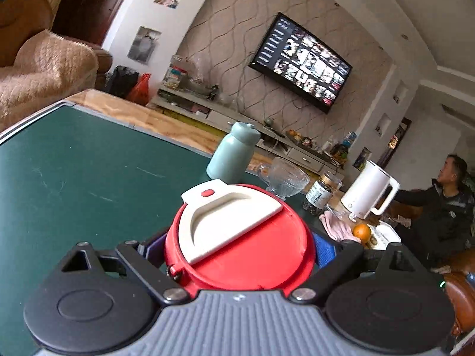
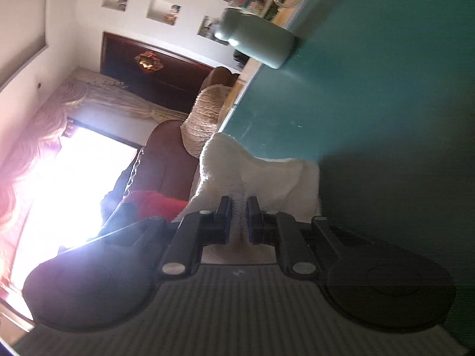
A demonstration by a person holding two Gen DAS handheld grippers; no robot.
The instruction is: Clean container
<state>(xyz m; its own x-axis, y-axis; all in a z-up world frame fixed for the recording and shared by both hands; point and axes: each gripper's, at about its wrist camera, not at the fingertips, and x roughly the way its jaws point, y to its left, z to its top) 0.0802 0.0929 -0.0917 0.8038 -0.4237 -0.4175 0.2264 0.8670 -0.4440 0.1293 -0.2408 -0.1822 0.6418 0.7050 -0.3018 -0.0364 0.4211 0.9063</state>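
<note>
Left gripper (image 1: 240, 255) level at lower centre, fingers clamped around red container (image 1: 237, 255) above green table (image 1: 74, 172), right gripper (image 2: 240, 216) rolled sideways, fingers pinching white cloth (image 2: 261, 175) at frame centre

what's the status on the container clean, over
Left tongs clamped on red container, lid shut. Right tongs pinching white cloth, not visibly touching the container. Nothing blocking on green table.

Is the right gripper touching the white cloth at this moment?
Touching. The right wrist view shows the right gripper with both fingers closed on a pinched fold of the white cloth, no gap on either side.
</note>
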